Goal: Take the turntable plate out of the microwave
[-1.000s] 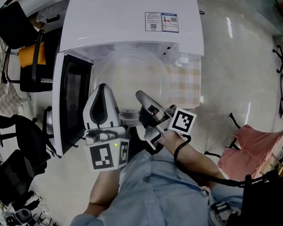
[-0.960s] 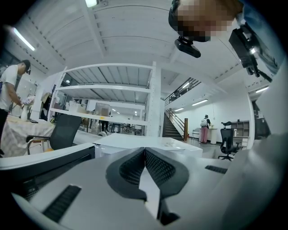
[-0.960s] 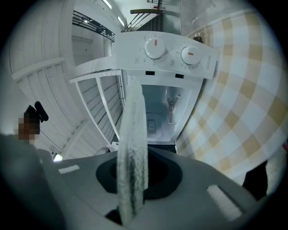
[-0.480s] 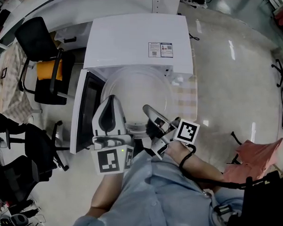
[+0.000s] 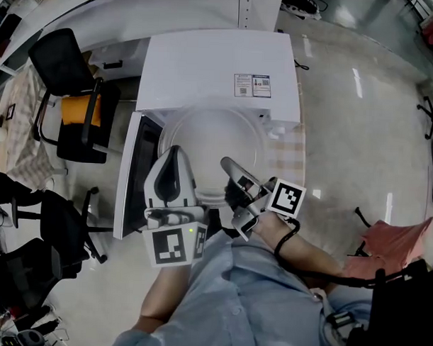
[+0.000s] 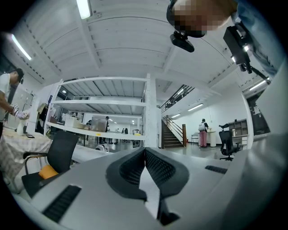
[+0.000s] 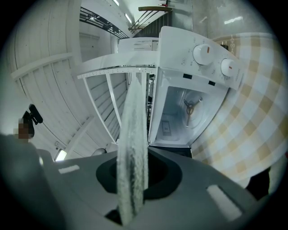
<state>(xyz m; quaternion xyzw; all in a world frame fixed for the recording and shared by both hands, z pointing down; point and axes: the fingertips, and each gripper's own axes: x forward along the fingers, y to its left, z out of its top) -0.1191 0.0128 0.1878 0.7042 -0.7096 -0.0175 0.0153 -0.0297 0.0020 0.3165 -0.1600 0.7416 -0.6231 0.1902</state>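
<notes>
- The right gripper (image 7: 134,170) is clamped on the clear round glass turntable plate (image 7: 135,112). The plate's frosted rim runs edge-on between the dark pads, which press on it from both sides.
- In the head view the right gripper (image 5: 232,173) holds that plate (image 5: 210,144) by its near right rim, with the person's hand (image 5: 275,231) behind it.
- The left gripper (image 6: 145,152) is closed, its ribbed black pads meeting at the tips with nothing visible between them. Its view looks out at shelving and a ceiling, not at the plate.
- In the head view the left gripper (image 5: 176,153) lies over the plate's near left part. I cannot tell whether it touches the glass.
- The plate is out of the oven. It hangs roughly flat in front of the white box-shaped microwave (image 5: 217,66), with its far rim close to the oven's front.
- The microwave's dark-windowed door (image 5: 135,176) stands swung open to the left.
- The right gripper view shows the lit oven cavity (image 7: 173,121) with a small three-armed hub (image 7: 191,108) on its floor, and two round white knobs (image 7: 202,54) on the panel beside it.
- A beige checked cloth (image 5: 285,146) covers the surface under the microwave.
- A black office chair with an orange cushion (image 5: 78,107) stands left of the microwave.
</notes>
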